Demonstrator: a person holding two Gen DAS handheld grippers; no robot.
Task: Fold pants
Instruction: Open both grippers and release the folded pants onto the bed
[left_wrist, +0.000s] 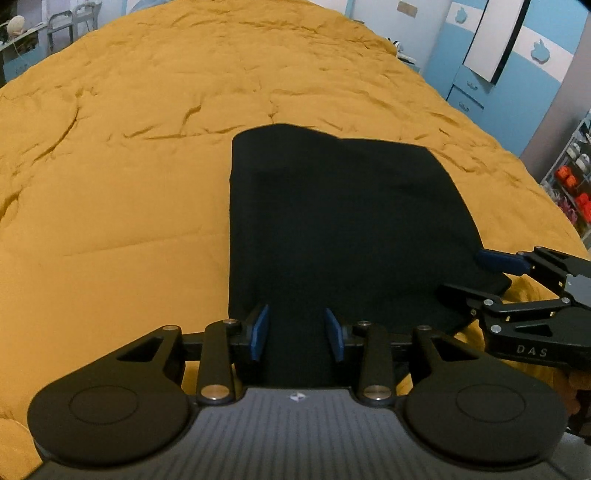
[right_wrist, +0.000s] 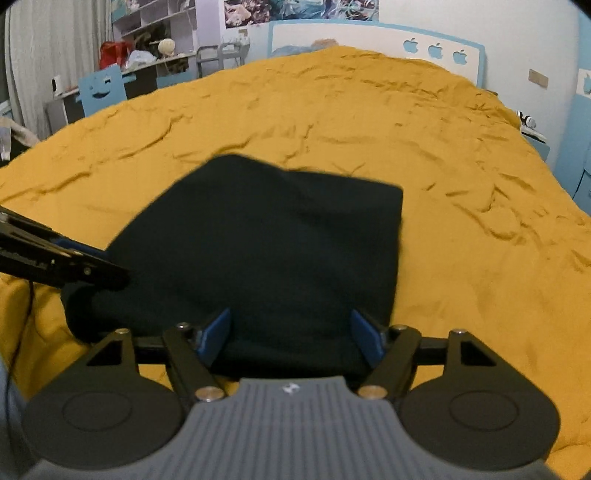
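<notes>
The pants (left_wrist: 332, 229), black and folded into a compact, roughly rectangular bundle, lie flat on a bed covered by a wrinkled mustard quilt (left_wrist: 129, 166). The bundle sits near the close edge of the bed, with wide quilt beyond it and to either side.

The left tool (left_wrist: 297, 334) hangs over the near edge of the bundle, its blue pads (left_wrist: 260, 332) standing apart with dark cloth showing in the gap; the pads do not press on the fabric. In the right wrist view it comes in from the left edge, its tip at the near left corner of the pants.

The right tool (right_wrist: 291, 338) is at the near edge of the bundle too, toward its right side, with its blue pads (right_wrist: 364, 339) spread wide. Cloth lies between them, but nothing is gripped. In the left wrist view it enters from the right, its blue tip (left_wrist: 498, 260) at the bundle's right edge; whether it touches the cloth there I cannot tell.

Beyond the bed stand a blue wardrobe (left_wrist: 480, 74), a blue and white headboard (right_wrist: 369, 40) with apple cut-outs, cluttered shelves (right_wrist: 155, 22) and a blue chair (right_wrist: 101, 88).
</notes>
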